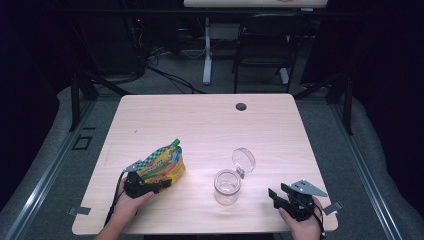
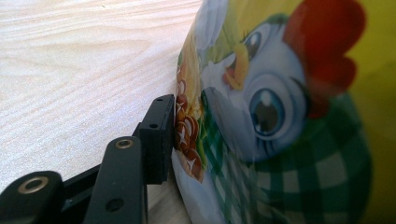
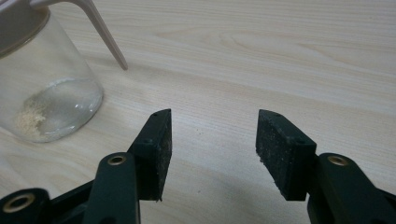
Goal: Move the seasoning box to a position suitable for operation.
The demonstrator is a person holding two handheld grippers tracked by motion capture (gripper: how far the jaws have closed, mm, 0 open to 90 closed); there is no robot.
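Note:
A yellow and green snack pouch (image 1: pixel 162 164) with a green cap lies tilted at the table's front left. My left gripper (image 1: pixel 161 186) is shut on its lower end. In the left gripper view one black pad (image 2: pixel 161 135) presses the pouch (image 2: pixel 271 116), which bears a cartoon chicken; the other jaw is hidden behind it. A clear glass jar (image 1: pixel 227 186) stands front centre, its hinged lid (image 1: pixel 243 160) swung open. My right gripper (image 1: pixel 274 194) rests open to the jar's right, apart from it. The jar (image 3: pixel 46 93) holds a little pale powder at its bottom, left of the open right gripper (image 3: pixel 212 140).
The light wooden table (image 1: pixel 210 125) has a cable hole (image 1: pixel 241 106) near its far edge. Behind it stand a dark chair (image 1: pixel 265 45) and a white desk leg (image 1: pixel 207 55). Cables lie on the grey floor.

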